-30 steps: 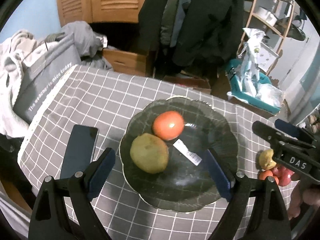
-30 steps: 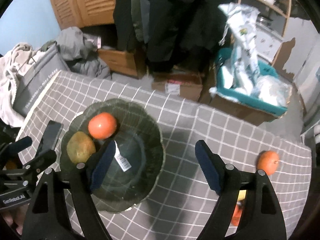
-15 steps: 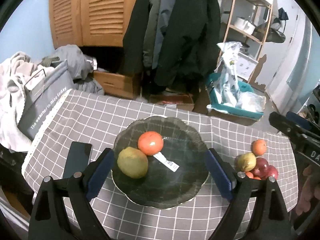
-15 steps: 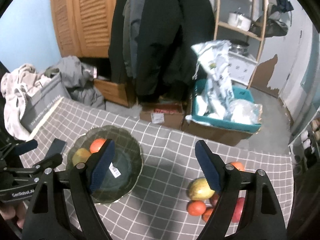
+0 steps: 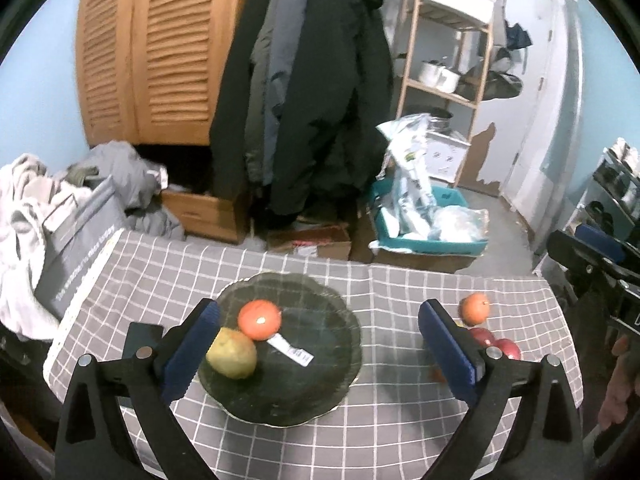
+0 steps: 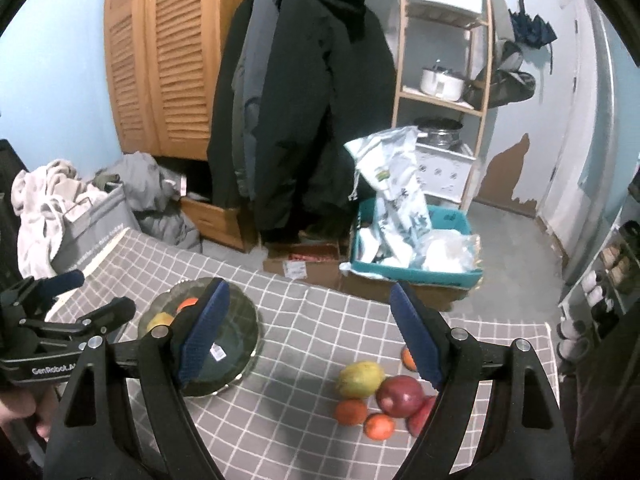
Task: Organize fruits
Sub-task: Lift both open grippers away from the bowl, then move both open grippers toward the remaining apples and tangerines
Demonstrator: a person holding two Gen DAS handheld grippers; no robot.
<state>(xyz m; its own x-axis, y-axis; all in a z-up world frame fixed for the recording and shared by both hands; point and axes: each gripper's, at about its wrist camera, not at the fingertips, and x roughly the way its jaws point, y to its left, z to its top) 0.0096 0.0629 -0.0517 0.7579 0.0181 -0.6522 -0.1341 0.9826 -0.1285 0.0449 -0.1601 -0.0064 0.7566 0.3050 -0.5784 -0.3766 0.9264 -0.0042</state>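
Left wrist view: I find the left gripper (image 5: 320,344) with its jaws wide apart and opening further, nothing pressed between the pads. The dark plate (image 5: 304,392) lies on the checked surface (image 5: 400,432) below and between the jaws, nearer the left jaw. On the plate, a yellow-green fruit (image 5: 232,353) sits just beside the left jaw's blue pad, touching an orange fruit (image 5: 259,319) behind it; a white label (image 5: 290,350) lies on the plate beside them. Beyond the right jaw I note a loose orange (image 5: 474,309) and red apples (image 5: 496,342), partly hidden by that jaw. The right gripper (image 5: 600,256) shows at the frame's right edge.

Right wrist view: I find the right gripper (image 6: 310,340) with its jaws wide and empty. The fruit pile rests on the surface between the jaws, nearer the right one: a yellow-green mango-like fruit (image 6: 359,374), a red apple (image 6: 400,396), two small oranges (image 6: 351,412) and (image 6: 378,427) in front. One more orange and one more red fruit are partly covered by the right jaw. The plate (image 6: 240,320) lies behind the left jaw, partly hidden. The left gripper (image 6: 80,300) appears at the left edge, a hand (image 6: 20,408) below it.
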